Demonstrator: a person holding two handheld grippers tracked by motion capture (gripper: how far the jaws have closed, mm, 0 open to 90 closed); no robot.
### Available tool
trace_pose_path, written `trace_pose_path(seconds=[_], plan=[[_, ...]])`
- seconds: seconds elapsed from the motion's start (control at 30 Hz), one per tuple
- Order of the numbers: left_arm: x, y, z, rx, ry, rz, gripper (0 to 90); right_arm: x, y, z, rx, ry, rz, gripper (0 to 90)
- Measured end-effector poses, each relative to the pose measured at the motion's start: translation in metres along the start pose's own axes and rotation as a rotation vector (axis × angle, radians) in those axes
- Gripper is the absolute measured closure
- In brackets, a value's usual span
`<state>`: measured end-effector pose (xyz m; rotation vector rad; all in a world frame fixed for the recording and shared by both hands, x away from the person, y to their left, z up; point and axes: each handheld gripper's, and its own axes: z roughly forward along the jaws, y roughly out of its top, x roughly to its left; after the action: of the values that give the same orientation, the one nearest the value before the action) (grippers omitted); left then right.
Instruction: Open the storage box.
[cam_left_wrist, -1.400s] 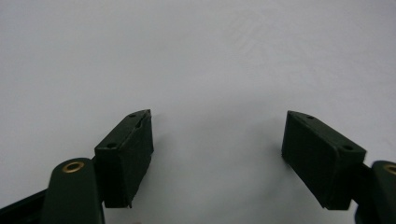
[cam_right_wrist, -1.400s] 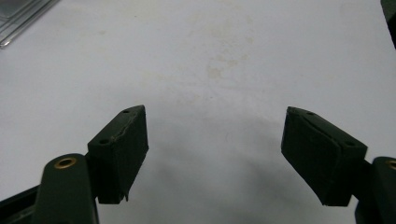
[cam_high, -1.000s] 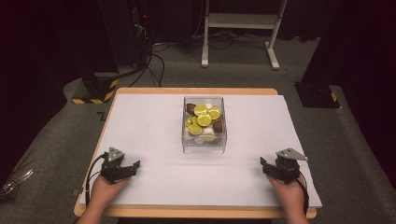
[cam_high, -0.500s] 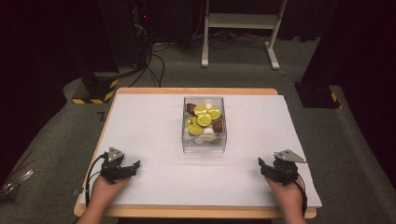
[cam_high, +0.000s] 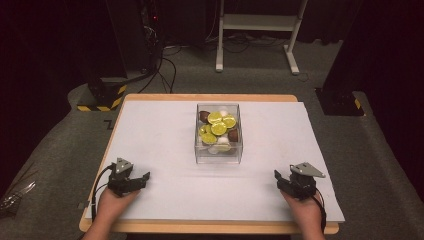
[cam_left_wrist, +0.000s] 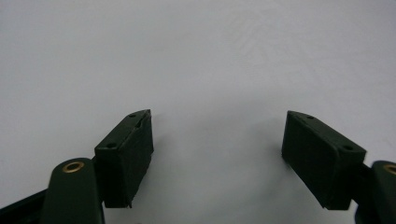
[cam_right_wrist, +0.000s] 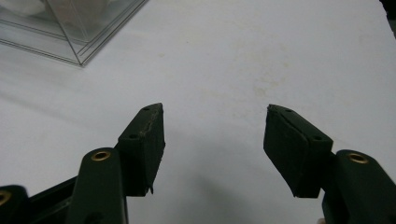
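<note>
A white sheet (cam_high: 150, 135) covers the wooden table (cam_high: 210, 98) at frame centre. A white metal stand (cam_high: 260, 22) and black cables (cam_high: 165, 70) occupy the grey floor at top.

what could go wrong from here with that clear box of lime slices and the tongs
1. The clear box looks light and stands free on the white sheet; a push from one side may slide or tip it.
2. It is heaped with lime slices and brown pieces, so a jolt could spill some.
3. The right tongs have just been closing with nothing between them; narrower jaws may not fit around a slice.
</note>
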<state>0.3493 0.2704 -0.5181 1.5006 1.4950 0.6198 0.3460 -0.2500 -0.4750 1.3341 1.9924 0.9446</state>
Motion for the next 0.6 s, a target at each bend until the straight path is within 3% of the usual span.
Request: trace_pose_path(seconds=[0.23, 0.6], plan=[[0.0, 0.0, 0.0, 0.0, 0.0, 0.0, 25.1, 0.013, 0.003, -0.001, -0.011, 0.059, 0.008, 38.4], [0.0, 0.0, 0.0, 0.0, 0.0, -0.001, 25.1, 0.027, 0.005, -0.001, -0.031, 0.095, -0.017, 38.6]])
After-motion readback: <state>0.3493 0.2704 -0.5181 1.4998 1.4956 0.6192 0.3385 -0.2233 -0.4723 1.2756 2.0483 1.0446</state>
